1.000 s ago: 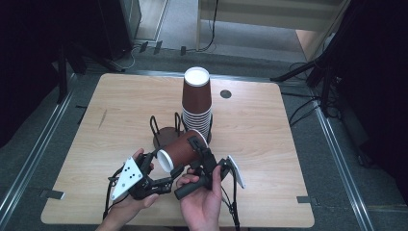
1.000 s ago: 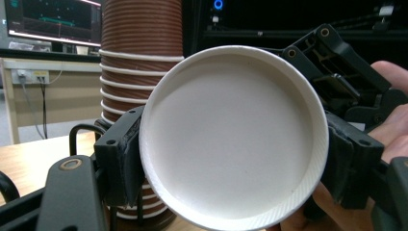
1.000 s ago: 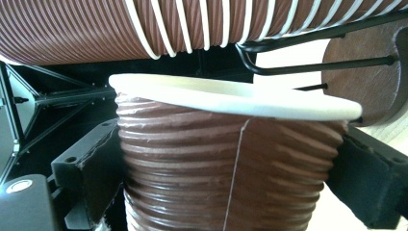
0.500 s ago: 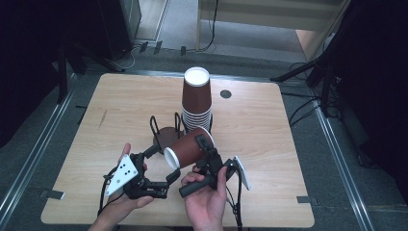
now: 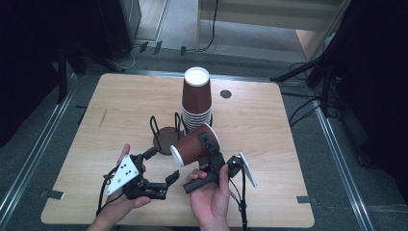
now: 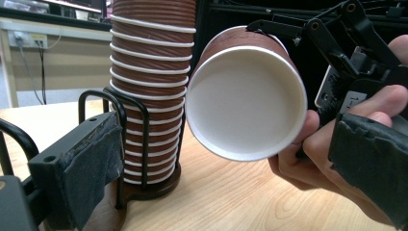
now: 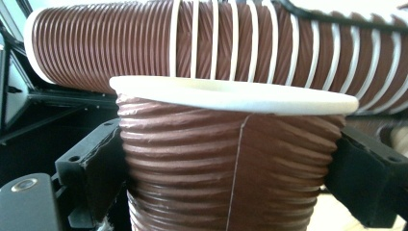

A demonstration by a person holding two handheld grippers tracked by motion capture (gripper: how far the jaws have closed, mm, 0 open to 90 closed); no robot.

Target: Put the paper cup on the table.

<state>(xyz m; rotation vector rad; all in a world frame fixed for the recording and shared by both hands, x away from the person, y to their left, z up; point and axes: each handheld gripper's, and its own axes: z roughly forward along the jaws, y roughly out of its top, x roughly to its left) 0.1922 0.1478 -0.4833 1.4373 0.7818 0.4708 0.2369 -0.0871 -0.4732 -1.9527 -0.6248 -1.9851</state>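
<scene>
Change since earlier frame: the left hand-held gripper (image 5: 161,169) has just been opening; its jaws, earlier closed at the cup's rim, now stand wide with nothing between them, a little below and left of the cup.
Left hand-held gripper: fully spread, empty, low over the counter (image 5: 269,144).
Right hand-held gripper (image 5: 208,153): clamped on the single cup (image 5: 195,144), pads pressing both ribbed sides just under the rim.
Cup position: lifted off the counter and tilted, white mouth facing down-left toward the left gripper, just in front of the cup stack (image 5: 196,98).
Stack: upside-down cups beside the black wire holder (image 5: 166,134).
Doing the step well: probably keep the squeeze light so the paper wall does not buckle, hold the cup level, and keep the free gripper clear of the rim while carrying it.
</scene>
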